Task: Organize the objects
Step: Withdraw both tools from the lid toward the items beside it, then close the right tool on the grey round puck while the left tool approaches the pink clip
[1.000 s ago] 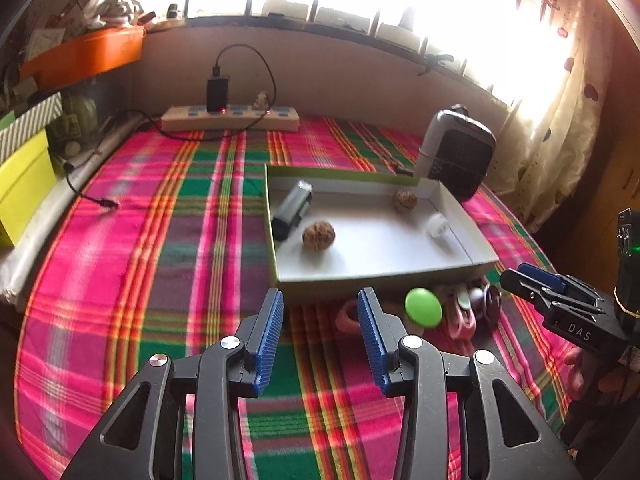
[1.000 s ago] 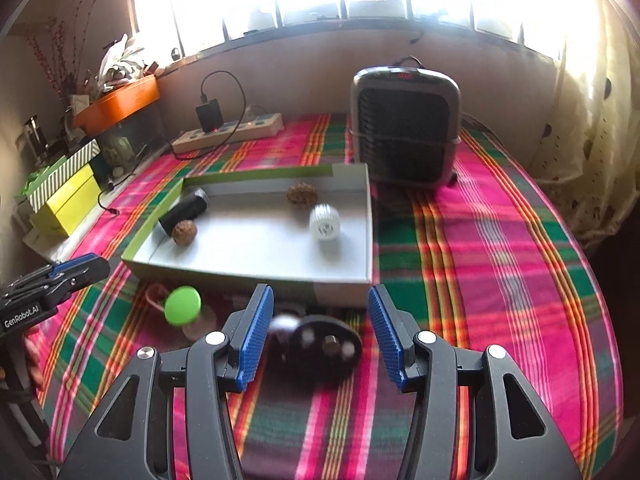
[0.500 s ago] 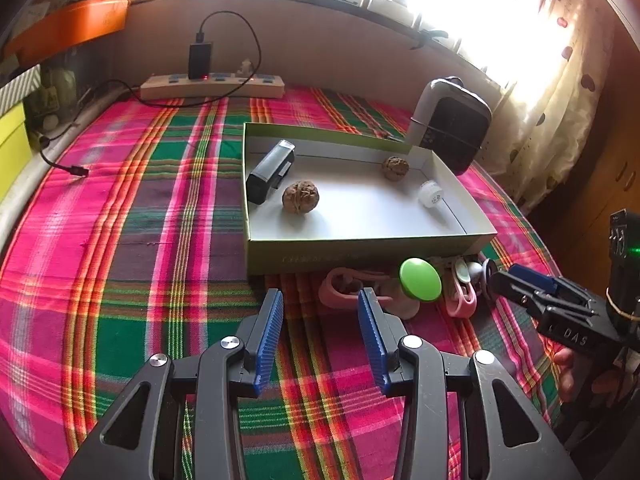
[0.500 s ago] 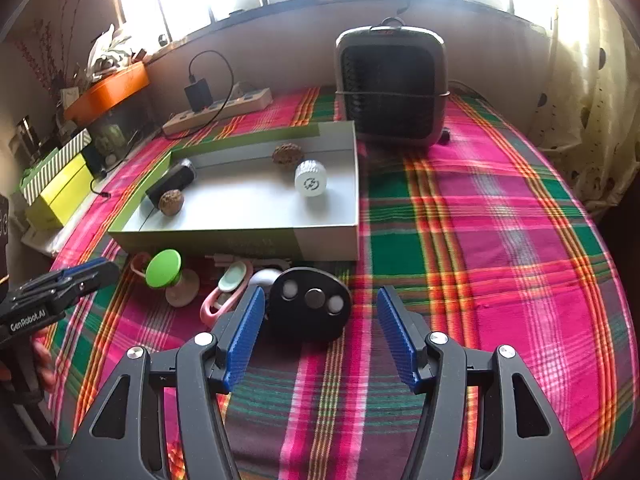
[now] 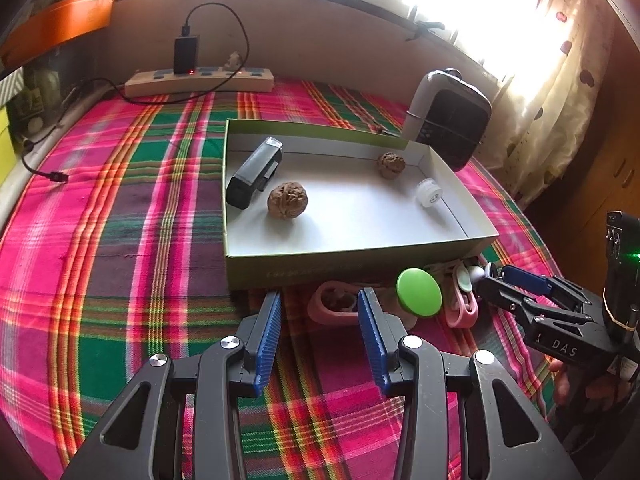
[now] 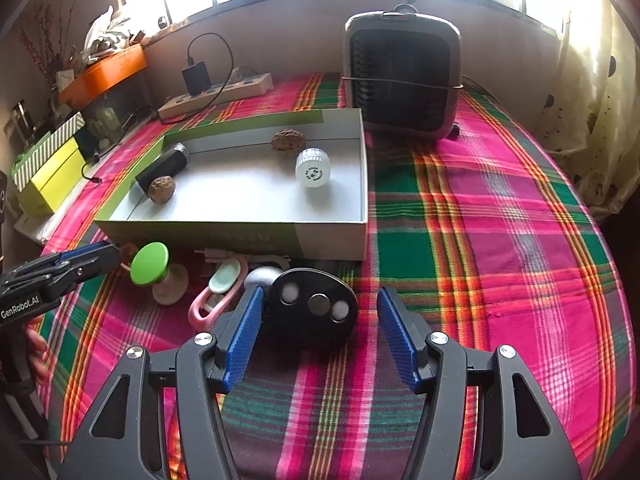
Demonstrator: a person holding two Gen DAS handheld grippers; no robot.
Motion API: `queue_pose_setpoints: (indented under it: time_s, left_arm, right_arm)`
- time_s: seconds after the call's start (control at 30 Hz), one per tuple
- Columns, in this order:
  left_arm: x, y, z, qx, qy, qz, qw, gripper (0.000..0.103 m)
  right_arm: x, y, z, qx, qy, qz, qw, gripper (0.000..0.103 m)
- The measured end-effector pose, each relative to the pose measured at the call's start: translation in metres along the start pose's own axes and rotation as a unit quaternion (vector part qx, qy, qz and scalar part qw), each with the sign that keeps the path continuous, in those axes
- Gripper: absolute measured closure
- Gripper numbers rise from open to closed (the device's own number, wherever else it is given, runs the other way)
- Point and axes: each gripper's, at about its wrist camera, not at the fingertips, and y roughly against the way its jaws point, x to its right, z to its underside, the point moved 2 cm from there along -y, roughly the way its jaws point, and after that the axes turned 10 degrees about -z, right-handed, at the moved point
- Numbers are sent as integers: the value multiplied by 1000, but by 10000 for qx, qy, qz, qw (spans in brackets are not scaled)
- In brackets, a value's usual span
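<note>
Green-sided shallow cardboard box (image 6: 224, 236) just ahead of both tools, already holding four things: dark oblong case (image 5: 254, 173), two wrinkled brown walnuts (image 5: 287, 201), small white screw-cap jar (image 6: 313, 168). By that count, well begun but not finished. Still out on the pink-and-green plaid cloth (image 6: 480, 240), in a cluster against the box's near wall: black oval disc with three round studs (image 6: 312, 310), lime-green round-topped knob on a pale base (image 6: 150, 263), pink loop-handled plastic piece with a mint pad (image 6: 218, 294), another pink ring-shaped piece (image 5: 334, 306), and a small grey rounded lump, identity unclear.

Right gripper (image 6: 318, 320): spread wide, empty, pointed down at the black disc. Disc between the blue ribbed pads, nearer the left one; true contact impossible to tell, clear daylight at the right one. No squeeze yet. Likely next: closing on the disc, then a lift into the box.

Left gripper (image 5: 319, 332): spread, nothing held, only bare cloth between the pads. Ring-shaped pink piece just beyond the tips, green knob off to the right of them.
</note>
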Motion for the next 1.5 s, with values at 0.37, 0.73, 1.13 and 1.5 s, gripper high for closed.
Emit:
queue_pose_setpoints:
  time_s: [0.37, 0.73, 1.13, 1.5]
  left_arm:
    - [5, -2, 4, -83, -94, 167, 9998, 66]
    - [20, 2, 15, -146, -299, 395, 9987, 66]
    - [6, 16, 6, 168, -230, 105, 9995, 66]
    - [2, 3, -5, 95, -217, 148, 9996, 66]
  right_arm:
    - [9, 8, 4, 5, -118, 123, 9999, 43]
    - [14, 16, 11, 23, -77, 203, 9998, 44]
    - [9, 15, 12, -6, 188, 273, 9994, 44]
    - [13, 8, 11, -87, 126, 325, 9994, 55]
